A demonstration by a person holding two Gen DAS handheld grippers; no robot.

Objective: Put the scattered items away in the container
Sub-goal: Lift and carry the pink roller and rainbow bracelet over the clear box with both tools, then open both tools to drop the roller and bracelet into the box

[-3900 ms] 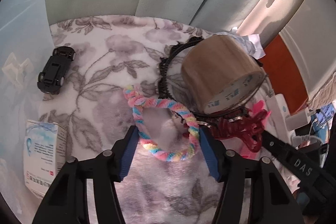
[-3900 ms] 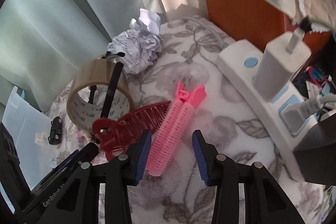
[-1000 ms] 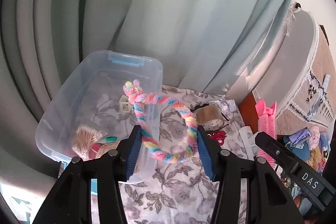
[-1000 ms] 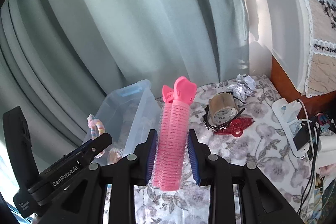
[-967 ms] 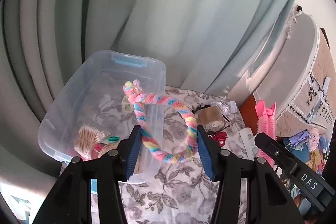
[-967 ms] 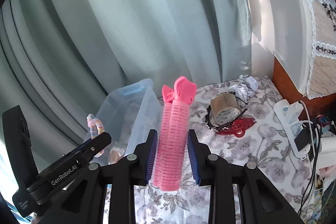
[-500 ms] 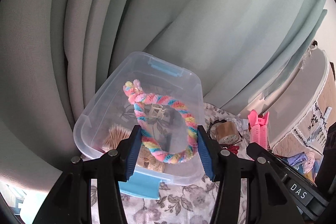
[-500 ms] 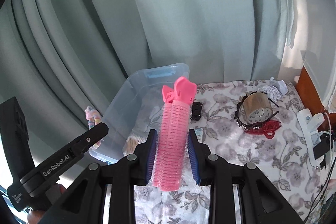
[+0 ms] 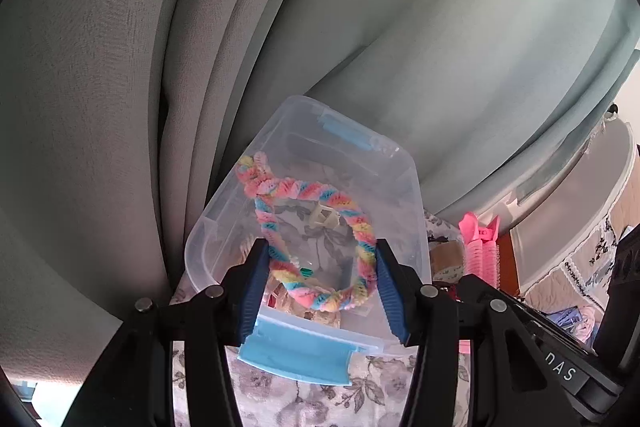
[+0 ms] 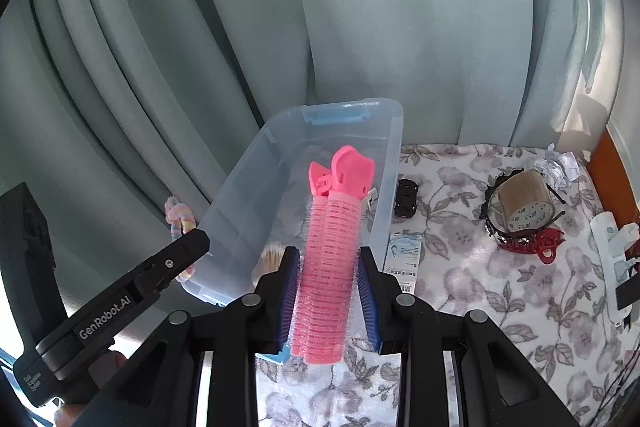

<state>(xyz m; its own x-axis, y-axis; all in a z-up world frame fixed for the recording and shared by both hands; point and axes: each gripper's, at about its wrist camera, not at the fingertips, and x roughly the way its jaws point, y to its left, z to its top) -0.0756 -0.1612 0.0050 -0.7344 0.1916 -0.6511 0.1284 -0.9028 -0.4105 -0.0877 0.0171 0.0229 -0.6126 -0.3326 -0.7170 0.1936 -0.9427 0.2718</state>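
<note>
2 grippers hang above a clear plastic container (image 10: 390, 147) with blue latches, set on a floral cloth (image 10: 500, 291) before pale green curtains (image 10: 360, 7). The left gripper (image 9: 320, 281) clasps a pastel braided hair tie (image 9: 316, 239) by its sides, the loop held over the container's open top; the right gripper (image 10: 329, 285) clamps a pink hair roller clip (image 10: 330, 259) upright, over the container's near right corner. Inside the container lie a small cream clip (image 9: 325, 217), a bundle of pale sticks (image 10: 272, 259) and something small and teal (image 9: 306, 271), the rest blurred by the walls and blocked by the fingers. Left on the cloth: a black toy car (image 10: 406, 203), a white printed packet (image 10: 403, 261), a brown tape roll (image 10: 526, 205), a red claw clip (image 10: 534, 241) and crumpled paper (image 10: 560, 163).
</note>
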